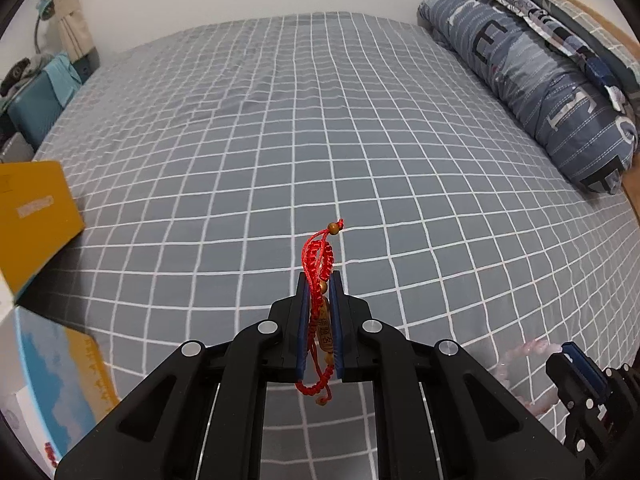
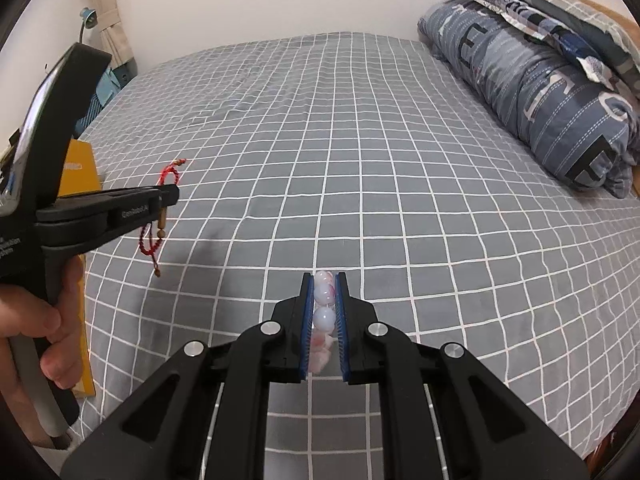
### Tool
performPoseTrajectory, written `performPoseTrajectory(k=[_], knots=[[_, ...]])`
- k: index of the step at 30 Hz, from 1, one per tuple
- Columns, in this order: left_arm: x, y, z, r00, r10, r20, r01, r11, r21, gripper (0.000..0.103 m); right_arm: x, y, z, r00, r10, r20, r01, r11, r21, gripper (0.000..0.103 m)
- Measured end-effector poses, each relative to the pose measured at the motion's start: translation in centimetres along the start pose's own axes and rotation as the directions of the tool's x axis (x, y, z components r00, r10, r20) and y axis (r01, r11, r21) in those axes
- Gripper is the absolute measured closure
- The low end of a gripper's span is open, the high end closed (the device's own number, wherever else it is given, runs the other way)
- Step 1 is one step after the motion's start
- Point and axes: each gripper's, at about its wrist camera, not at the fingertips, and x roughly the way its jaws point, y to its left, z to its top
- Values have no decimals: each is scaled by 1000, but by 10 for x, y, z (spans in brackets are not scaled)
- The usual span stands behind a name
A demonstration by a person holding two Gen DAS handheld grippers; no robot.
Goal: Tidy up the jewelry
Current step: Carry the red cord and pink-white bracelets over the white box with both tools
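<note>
1. Left wrist view: nearest the lens is my left gripper [image 1: 320, 286], fingers clamped tight on the red cord bracelet [image 1: 319, 308]. The cord runs lengthwise between the pads, one knotted end with a wooden bead poking out front, a loop dangling underneath. It's up off the bed [image 1: 280, 140], so I'd say I've got it pinched along its length to stop it slipping while I carry it. Bottom right corner you can just catch my right gripper [image 1: 576, 364] with something pale pink next to it, pretty blurry. Off to the left there's a yellow box [image 1: 36, 216] and a blue-and-yellow box [image 1: 60, 372], probably where this stuff ends up, but that's a guess.

2. Right wrist view: closest thing is my right gripper, fingers squeezed on a pink bead bracelet [image 2: 323, 304], beads stacked in a line between the pads, also clear of the bed. This view shows what the other can't: the red one from the side, hanging below the left fingers, plus my left hand [image 2: 36, 320] on the handle.
</note>
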Motion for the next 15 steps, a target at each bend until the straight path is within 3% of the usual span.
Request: performPoseTrajectory(k=[5,15], knots=[[-20,2,-5,999,35,40,-35,999,-1,94,-14,3,0,1000,0,20,1,1000,-10,93],[-46,12,-19,997,40,69,-39,999,-20,94,-39,6,1,998,10,63,-9,1000,-18,93]])
